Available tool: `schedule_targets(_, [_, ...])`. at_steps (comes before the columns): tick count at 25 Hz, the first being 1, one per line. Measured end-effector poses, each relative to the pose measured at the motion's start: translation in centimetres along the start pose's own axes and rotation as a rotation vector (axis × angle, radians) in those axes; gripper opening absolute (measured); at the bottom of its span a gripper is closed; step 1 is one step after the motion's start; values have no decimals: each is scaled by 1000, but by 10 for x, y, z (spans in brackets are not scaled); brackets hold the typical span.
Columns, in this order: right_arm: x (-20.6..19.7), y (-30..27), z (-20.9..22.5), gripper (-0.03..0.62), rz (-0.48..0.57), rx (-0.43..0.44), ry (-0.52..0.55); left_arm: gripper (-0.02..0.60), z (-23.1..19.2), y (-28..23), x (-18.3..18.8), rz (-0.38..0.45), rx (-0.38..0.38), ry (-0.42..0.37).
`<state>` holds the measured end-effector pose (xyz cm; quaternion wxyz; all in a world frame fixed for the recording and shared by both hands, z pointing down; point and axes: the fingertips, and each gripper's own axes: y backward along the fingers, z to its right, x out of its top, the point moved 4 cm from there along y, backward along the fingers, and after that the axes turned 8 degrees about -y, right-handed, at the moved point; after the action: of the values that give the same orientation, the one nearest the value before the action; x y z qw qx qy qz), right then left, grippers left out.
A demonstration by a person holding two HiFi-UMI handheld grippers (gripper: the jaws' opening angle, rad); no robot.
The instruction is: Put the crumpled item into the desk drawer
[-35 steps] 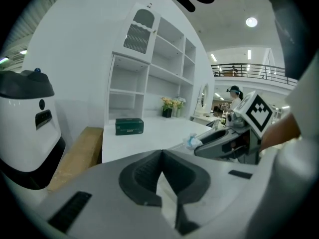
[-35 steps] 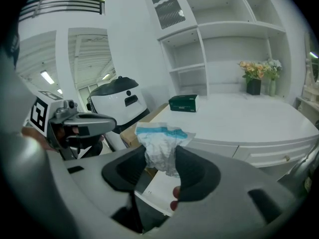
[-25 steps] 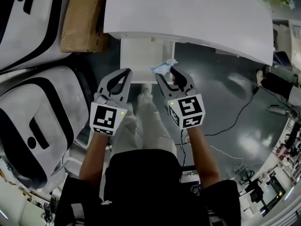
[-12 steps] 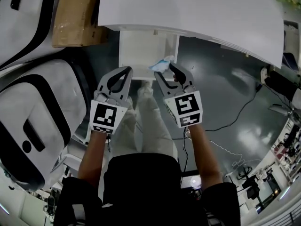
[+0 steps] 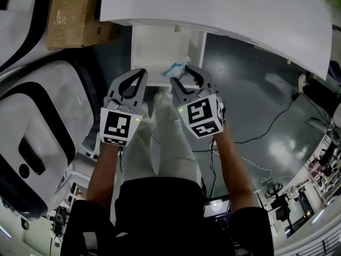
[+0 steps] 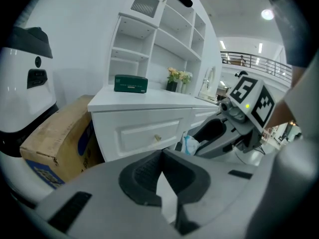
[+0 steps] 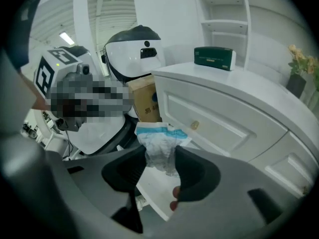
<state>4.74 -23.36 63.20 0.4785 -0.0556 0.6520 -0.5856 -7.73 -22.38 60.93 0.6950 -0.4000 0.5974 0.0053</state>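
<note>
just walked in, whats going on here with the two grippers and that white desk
A person holds a gripper in each hand in front of a white desk. The right gripper is shut on a crumpled white and blue item near the desk drawer, which looks closed. The left gripper is shut and empty. The item is not yet in the drawer.

- Head view: from above the person, facing steeply down onto left tool, right tool and the surface.
- Left tool view: low, close, looking along its jaws at the drawer front.
- Right tool view: from the opposite side; both share the drawer front and green box — each sees the other tool.
</note>
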Motion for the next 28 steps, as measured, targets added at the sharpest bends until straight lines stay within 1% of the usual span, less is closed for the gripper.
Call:
schedule_targets(3, [-12, -16, -1, 179, -35, 10, 23, 6, 1, -4, -14, -18, 2, 7])
schedule_targets(6, [-26, -32, 0, 179, -93, 6, 67, 6, 2, -9, -34, -50, 7, 14])
schedule_targets(12, [-46, -56, -6, 179, -157, 40, 110, 6, 5, -19, -63, -98, 1, 17])
schedule_targets(18, [-70, -84, -1, 179, -228, 55, 196, 6, 7, -30, -88, -139, -1, 20])
schedule_targets(22, [-83, -98, -1, 179, -267, 71, 254, 6, 11, -32, -97, -161, -3, -3])
schedule_targets(28, [-97, -121, -2, 179, -316, 92, 301, 6, 12, -36, -103, -170, -4, -22])
